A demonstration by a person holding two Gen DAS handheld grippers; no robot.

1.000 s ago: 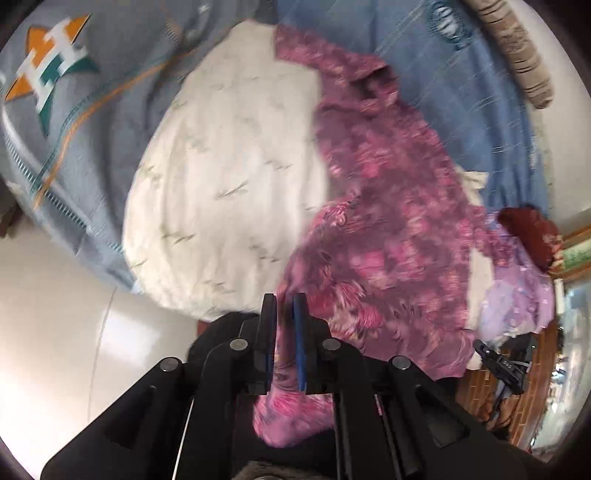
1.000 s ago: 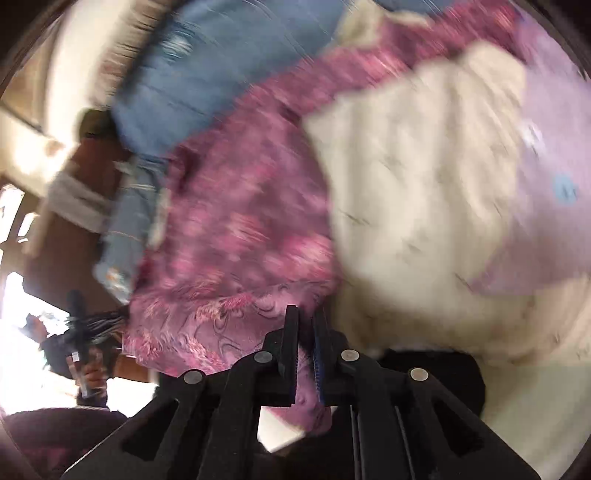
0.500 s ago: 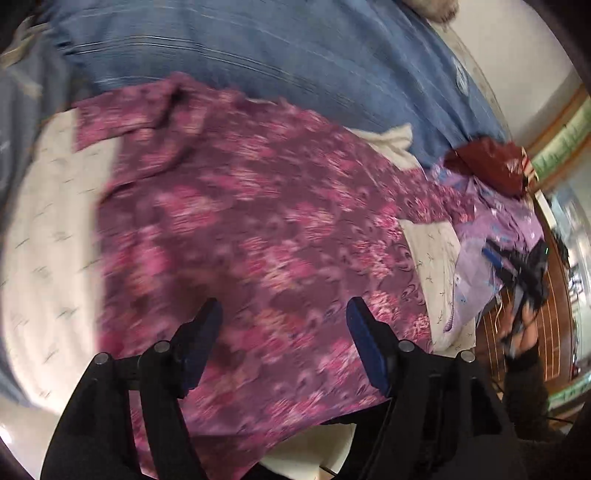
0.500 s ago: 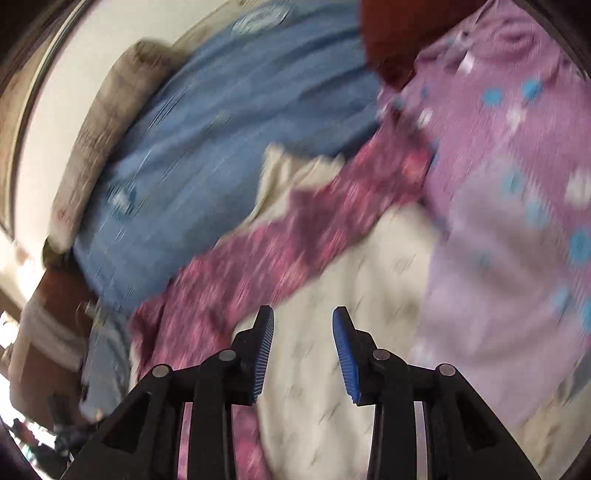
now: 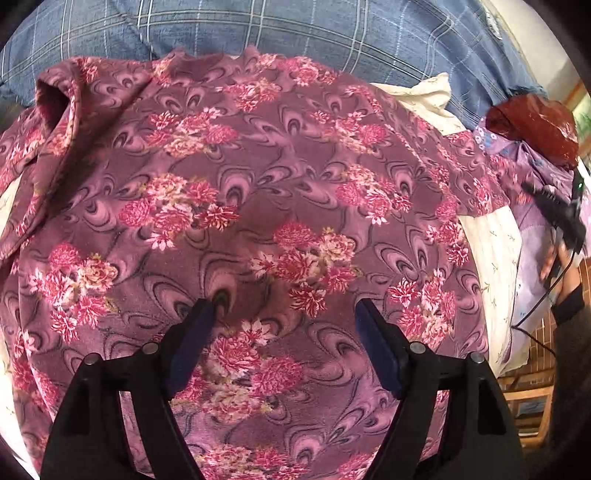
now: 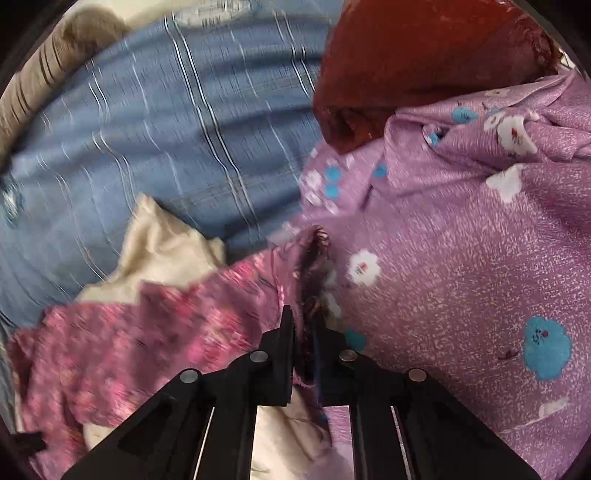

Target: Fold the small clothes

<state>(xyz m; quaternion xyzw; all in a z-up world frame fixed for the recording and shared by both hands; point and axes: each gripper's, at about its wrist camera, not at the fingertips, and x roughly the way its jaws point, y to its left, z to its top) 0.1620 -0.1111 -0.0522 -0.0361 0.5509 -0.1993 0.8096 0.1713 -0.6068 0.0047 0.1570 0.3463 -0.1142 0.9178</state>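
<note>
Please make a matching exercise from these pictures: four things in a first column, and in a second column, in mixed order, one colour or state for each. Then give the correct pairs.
Column 1
1. left tongs
2. right tongs
3. checked bedding
4. bundle at the far edge

Column 2
a. dark red
b. shut on an edge of the floral garment
c. blue
d. open above the floral garment, holding nothing

Pairs: 1-d, 2-b, 3-c, 4-a
</note>
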